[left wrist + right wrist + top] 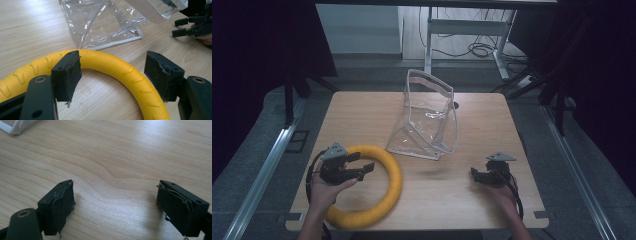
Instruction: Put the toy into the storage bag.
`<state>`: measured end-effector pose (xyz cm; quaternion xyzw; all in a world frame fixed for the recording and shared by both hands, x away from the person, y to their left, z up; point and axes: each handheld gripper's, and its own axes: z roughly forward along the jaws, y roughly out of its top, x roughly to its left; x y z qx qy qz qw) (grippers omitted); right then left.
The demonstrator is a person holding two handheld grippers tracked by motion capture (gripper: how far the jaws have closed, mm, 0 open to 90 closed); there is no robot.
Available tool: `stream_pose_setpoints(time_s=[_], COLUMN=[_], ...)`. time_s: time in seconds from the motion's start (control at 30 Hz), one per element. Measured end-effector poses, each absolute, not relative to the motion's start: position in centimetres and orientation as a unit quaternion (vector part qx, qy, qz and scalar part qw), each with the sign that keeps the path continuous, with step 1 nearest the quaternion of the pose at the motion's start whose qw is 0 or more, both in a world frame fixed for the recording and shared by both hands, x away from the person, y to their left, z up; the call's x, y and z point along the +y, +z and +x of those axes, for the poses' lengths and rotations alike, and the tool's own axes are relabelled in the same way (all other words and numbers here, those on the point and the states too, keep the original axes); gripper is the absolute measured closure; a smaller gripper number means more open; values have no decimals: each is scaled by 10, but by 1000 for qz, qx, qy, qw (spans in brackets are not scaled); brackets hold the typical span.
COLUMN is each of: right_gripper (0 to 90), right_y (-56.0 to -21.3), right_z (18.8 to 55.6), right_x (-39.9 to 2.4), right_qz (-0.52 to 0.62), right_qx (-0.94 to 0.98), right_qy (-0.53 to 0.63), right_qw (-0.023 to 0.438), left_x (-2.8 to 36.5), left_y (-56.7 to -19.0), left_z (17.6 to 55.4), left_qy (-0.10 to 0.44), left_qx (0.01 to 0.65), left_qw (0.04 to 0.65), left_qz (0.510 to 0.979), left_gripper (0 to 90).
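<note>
Clear plastic bag [428,120] stands mid-surface [492,115], mouth up, nothing seen inside. Yellow ring [388,165] lies flat at front-left, just beside bag's base, not touching. Left claw [364,169] released, jaws wide over ring's inner edge, w/o gripping it. Right claw [474,173] released too, above bare wood, front-right.
</note>
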<state>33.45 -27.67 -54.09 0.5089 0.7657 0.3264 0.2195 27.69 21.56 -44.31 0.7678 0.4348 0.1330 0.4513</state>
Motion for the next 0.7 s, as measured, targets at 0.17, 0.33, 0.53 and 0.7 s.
stream_pose_setpoints(time_s=[0.17,0.33,0.53,0.7], right_gripper=[146,146,145,145], right_y=[-541,-541,-541,-541], right_z=[335,335,335,335], right_x=[-277,-277,-277,-277], right_qz=[511,511,511,511], right_qx=[764,764,765,765], right_qy=[326,326,325,325], right_qw=[220,220,221,220], left_x=[215,214,214,217], left_y=[-443,-442,-442,-439], left_z=[277,276,275,273], left_qy=[131,130,128,125], left_qx=[431,426,419,421], left_qw=[451,454,457,471], left_qz=[771,772,774,765], left_gripper=[302,311,311,313])
